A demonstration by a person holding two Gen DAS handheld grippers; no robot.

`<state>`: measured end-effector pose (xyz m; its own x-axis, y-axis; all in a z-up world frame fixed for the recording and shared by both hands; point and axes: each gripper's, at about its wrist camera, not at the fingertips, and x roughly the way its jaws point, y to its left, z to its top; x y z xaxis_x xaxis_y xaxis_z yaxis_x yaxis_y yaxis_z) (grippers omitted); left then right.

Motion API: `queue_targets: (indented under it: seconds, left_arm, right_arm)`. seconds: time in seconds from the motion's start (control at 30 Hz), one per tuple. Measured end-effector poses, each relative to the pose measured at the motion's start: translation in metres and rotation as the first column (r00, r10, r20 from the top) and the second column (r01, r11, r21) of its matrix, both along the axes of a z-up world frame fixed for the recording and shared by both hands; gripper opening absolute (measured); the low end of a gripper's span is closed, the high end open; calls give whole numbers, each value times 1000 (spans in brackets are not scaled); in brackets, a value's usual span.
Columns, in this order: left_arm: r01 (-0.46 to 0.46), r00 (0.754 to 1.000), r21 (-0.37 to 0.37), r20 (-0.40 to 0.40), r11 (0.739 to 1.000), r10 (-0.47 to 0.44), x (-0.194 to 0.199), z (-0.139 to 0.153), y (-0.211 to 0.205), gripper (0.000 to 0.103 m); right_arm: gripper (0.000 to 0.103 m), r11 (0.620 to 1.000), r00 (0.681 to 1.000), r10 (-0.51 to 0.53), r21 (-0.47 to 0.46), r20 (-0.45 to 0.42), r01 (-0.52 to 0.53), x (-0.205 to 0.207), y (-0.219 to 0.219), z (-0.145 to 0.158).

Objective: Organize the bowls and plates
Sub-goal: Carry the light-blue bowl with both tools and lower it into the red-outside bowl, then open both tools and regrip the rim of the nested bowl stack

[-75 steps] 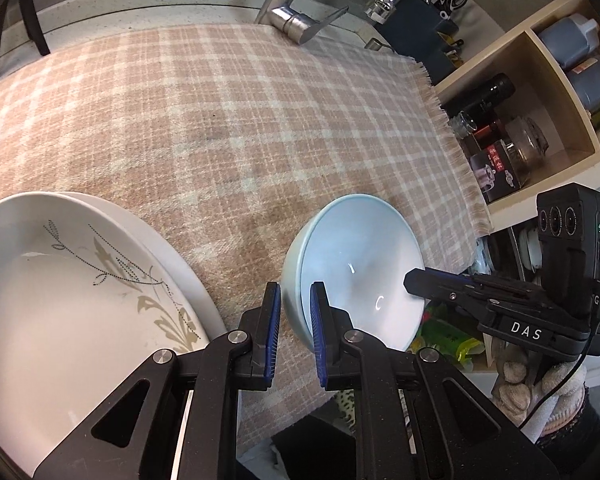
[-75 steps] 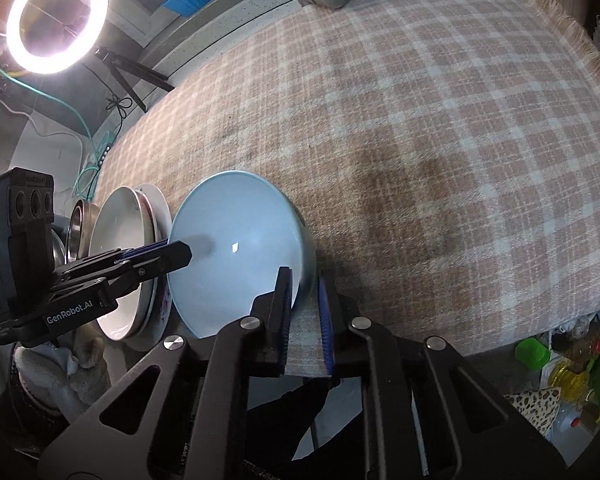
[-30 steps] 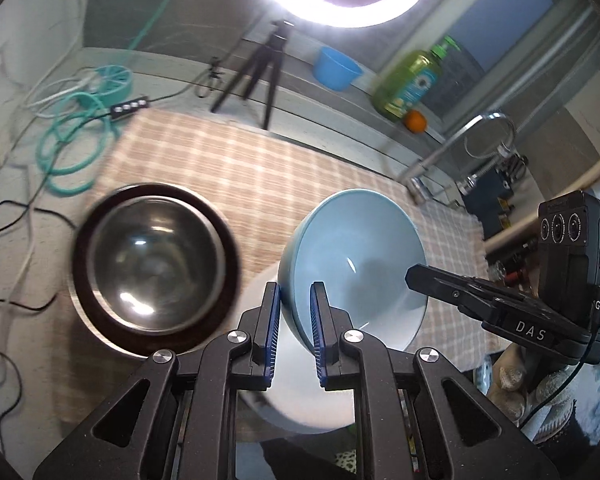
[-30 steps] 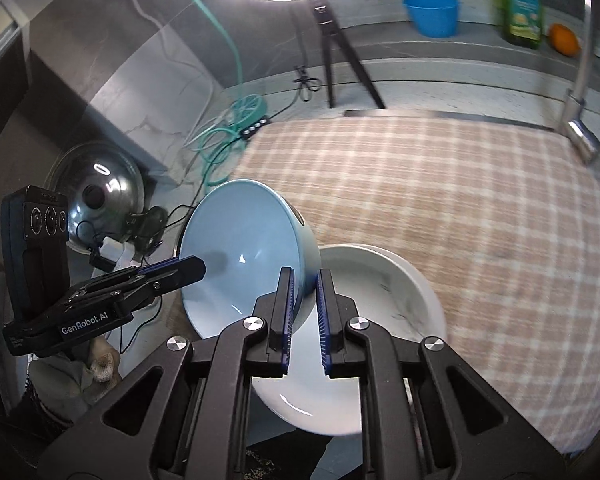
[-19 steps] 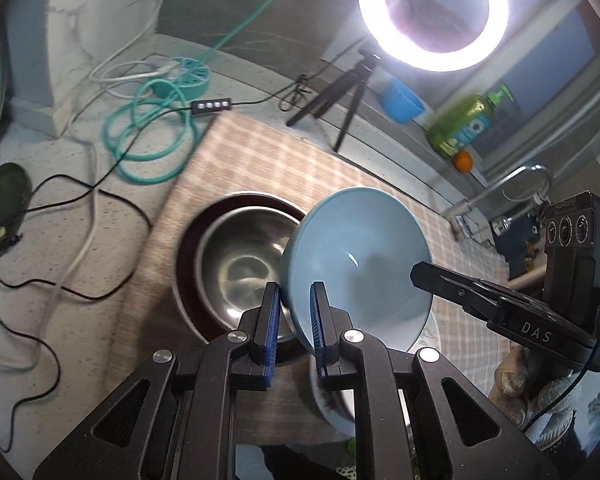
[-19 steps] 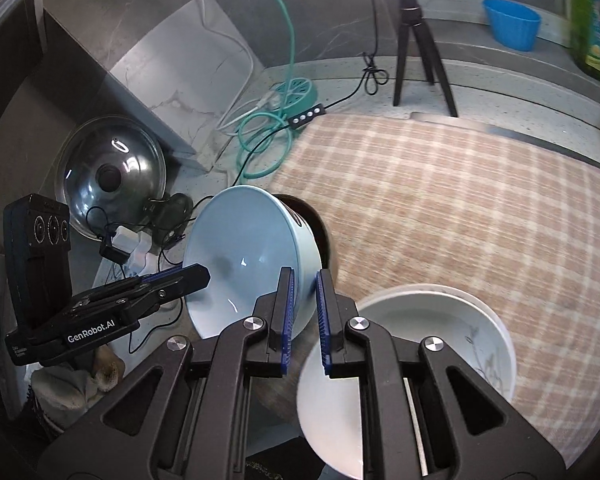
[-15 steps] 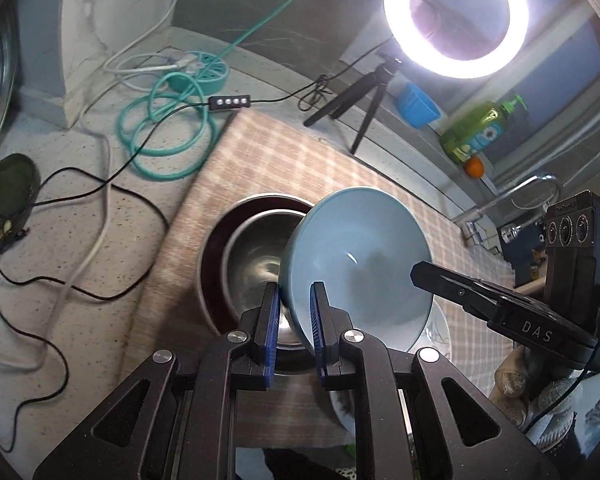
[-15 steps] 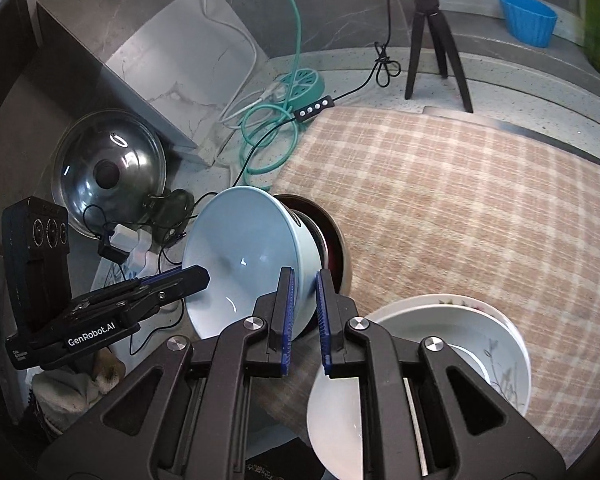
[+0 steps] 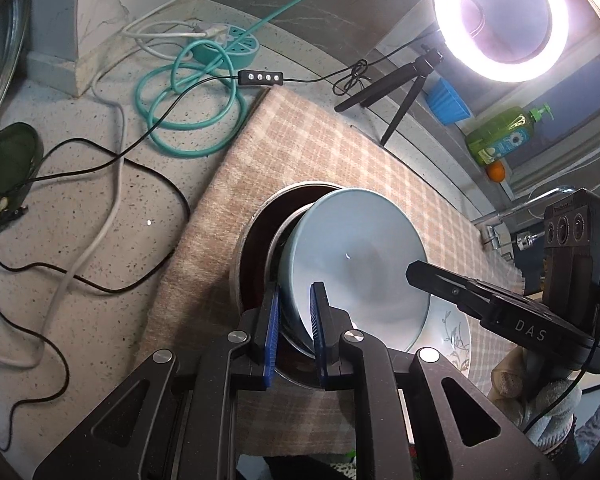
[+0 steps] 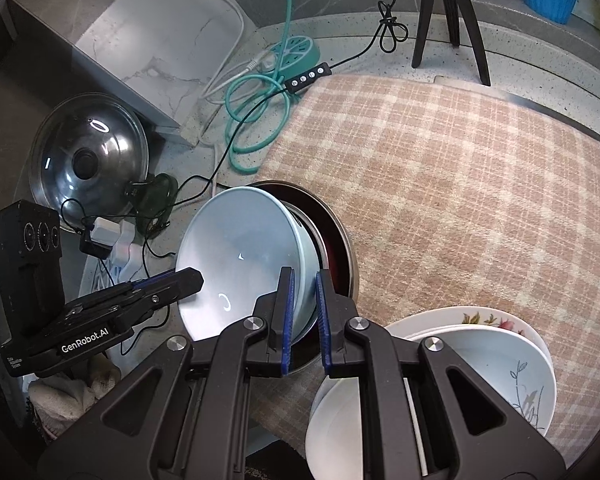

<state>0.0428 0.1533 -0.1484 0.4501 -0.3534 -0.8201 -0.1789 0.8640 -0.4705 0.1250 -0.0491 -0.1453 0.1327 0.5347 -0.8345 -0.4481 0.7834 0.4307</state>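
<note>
the pale blue glazed ceramic bowl hung tilted over the stacked steel bowl inside a dark-lined metal basin, which sat at the near left corner of the beige checked woven cloth, close to the cloth's left edge and its front edge. the left gripper was clamped tight on the bowl's left rim, blue ribbed pads pinching the thin wall; the right gripper was closed the same way on the opposite rim, so the bowl was carried between both. just right of the basin lay the white porcelain plates with a grey sprig pattern, stacked at the cloth's front edge, nearly touching the basin. beyond them the cloth stretched bare and fuzzy toward the black tripod legs. left of the cloth, the speckled stone counter was strewn with a coiled teal cable, black and white wires, and a domed steel pot lid.
</note>
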Motion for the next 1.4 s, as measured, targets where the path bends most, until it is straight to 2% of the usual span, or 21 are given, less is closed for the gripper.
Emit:
queue_targets:
  seconds: [0.3, 0.5, 0.57, 0.63, 0.67, 0.93, 1.07, 1.2, 1.4]
  left_arm:
    - [-3, 1000, 13, -1, 1000, 3, 3, -4, 2, 13]
    - [5, 1000, 21, 11, 1000, -5, 2, 1, 3, 13]
    - [6, 1000, 26, 21, 1000, -7, 1, 4, 4, 15]
    - [2, 999, 36, 32, 999, -3, -1, 8, 6, 22]
    - [-2, 999, 40, 36, 999, 1, -3, 9, 7, 22]
    - [-45, 998, 45, 39, 998, 43, -9, 9, 24, 22]
    - [-55, 998, 49, 25, 997, 54, -11, 4, 29, 22]
    - [-48, 999, 43, 8, 998, 47, -11, -2, 30, 22]
    - [-35, 999, 20, -6, 999, 35, -9, -11, 27, 22]
  right_arm:
    - [11, 999, 1000, 20, -31, 4, -20, 2, 8, -7]
    - [12, 1000, 1000, 19, -8, 20, -19, 2, 2, -1]
    - [17, 1000, 999, 19, 0, 30, -19, 0, -1, 3]
    - [35, 1000, 999, 6, 20, 37, -7, -1, -6, 7]
    - [38, 1000, 999, -2, 28, 41, 1, -1, -9, 9]
    - [38, 998, 998, -44, 55, 45, 41, 0, -32, 12]
    - [38, 998, 997, -62, 36, 41, 60, 2, -39, 6]
    - [38, 998, 998, -62, 27, 11, 62, 3, -40, -4]
    - [36, 996, 996, -62, 65, -65, 66, 4, -35, -19]
